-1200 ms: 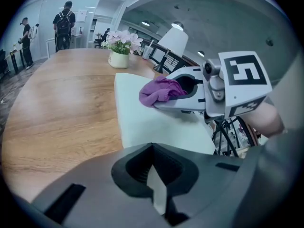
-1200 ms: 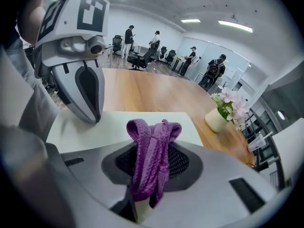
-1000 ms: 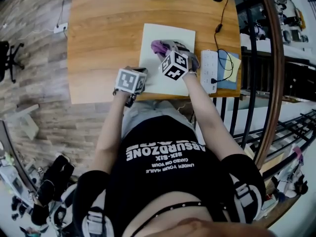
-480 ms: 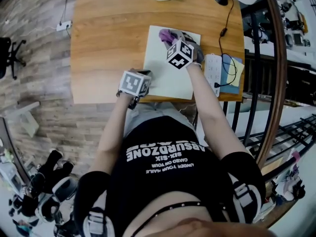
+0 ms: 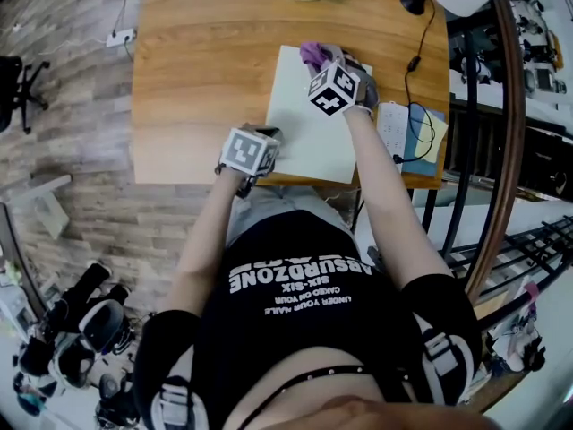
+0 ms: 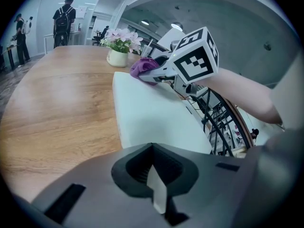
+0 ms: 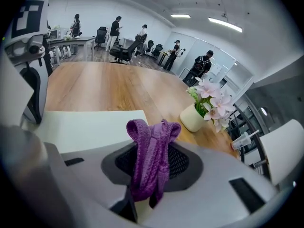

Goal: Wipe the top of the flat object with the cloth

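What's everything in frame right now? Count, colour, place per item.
table: 1, wood brown, under everything
flat board: 1, pale green, at the table's near edge
cloth: 1, purple, at the board's far edge
flower pot: 1, cream with pink flowers, table's far edge
power strip: 1, white, on the table right of the board
cable: 1, black, runs from the power strip toward the far side
pads: 2, blue and yellow, stacked beside the power strip
people: several, dark clothes, far background
left gripper: 1, grey, shut on the board's near corner
right gripper: 1, grey, shut on the cloth
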Demonstrator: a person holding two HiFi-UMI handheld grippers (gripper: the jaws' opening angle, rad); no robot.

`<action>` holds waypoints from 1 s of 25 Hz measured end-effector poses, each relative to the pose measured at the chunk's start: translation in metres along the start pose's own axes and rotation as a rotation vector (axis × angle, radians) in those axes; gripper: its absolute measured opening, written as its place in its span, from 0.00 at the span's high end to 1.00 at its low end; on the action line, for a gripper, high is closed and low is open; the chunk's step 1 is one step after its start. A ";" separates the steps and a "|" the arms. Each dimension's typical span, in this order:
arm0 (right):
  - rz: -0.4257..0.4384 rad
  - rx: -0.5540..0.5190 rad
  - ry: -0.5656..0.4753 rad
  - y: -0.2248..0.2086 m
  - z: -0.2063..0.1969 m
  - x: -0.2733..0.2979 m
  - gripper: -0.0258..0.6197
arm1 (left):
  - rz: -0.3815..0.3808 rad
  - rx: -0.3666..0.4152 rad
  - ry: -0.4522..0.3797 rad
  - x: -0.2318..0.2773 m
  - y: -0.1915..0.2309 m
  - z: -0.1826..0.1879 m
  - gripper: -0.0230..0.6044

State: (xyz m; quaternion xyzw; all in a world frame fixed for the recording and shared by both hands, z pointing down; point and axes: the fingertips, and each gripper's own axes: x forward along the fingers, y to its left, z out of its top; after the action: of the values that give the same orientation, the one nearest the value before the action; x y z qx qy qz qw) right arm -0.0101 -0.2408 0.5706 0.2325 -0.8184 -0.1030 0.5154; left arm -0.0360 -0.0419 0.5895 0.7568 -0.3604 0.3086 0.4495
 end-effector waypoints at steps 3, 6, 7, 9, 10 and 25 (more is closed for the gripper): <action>-0.011 -0.015 0.011 0.000 0.004 0.003 0.77 | -0.005 -0.006 0.000 0.000 0.000 0.000 0.96; -0.011 -0.030 0.010 0.001 0.010 0.006 0.77 | -0.003 -0.009 0.004 0.000 0.001 -0.001 0.96; -0.008 -0.035 0.007 0.002 0.013 0.007 0.77 | -0.002 -0.010 0.004 0.000 0.001 -0.001 0.96; -0.002 -0.045 0.002 0.006 0.018 0.009 0.77 | 0.000 -0.013 0.002 0.001 0.001 -0.002 0.96; 0.003 -0.048 -0.002 0.008 0.021 0.009 0.77 | 0.000 -0.012 -0.002 0.001 0.000 -0.003 0.96; 0.068 -0.133 -0.050 0.033 0.043 0.011 0.77 | -0.024 -0.021 -0.088 0.001 -0.005 0.002 0.96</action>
State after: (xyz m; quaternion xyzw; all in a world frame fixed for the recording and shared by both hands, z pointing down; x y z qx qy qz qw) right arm -0.0617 -0.2202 0.5741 0.1672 -0.8297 -0.1451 0.5124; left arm -0.0315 -0.0421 0.5873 0.7693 -0.3739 0.2659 0.4446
